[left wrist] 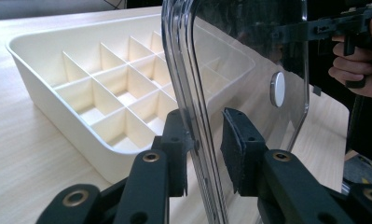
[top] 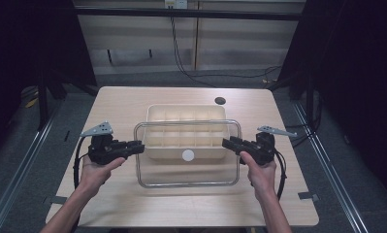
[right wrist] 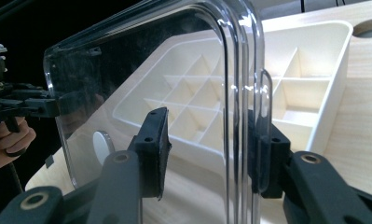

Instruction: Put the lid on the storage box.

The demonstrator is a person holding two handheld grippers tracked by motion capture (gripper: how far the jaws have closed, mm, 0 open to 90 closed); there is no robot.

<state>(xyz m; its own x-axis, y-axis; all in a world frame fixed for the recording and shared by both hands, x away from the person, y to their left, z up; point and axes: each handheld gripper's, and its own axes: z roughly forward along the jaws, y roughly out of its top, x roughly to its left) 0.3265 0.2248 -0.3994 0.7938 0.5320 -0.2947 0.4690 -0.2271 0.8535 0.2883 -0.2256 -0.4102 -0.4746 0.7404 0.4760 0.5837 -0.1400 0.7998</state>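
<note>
I hold the clear lid (top: pixel 187 172) mid-frame over the near edge of the divided tray (top: pixel 186 114), its long axis running left to right. My left gripper (top: pixel 138 145) and right gripper (top: pixel 227 142) straddle its short edges, jaws part-open, not visibly clamped.

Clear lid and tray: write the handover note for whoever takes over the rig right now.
Left gripper: jaws astride the lid's left edge, one pad touching, the other apart, so not clamped.
Right gripper: jaws astride the right edge, with a gap at one pad.
Lid: held tilted, overlapping the tray's near side, white disc toward the person.
Tray: on the table, compartments empty, uncovered.
Done: lid brought to the tray.
Left, probably: seat it, release.
</note>
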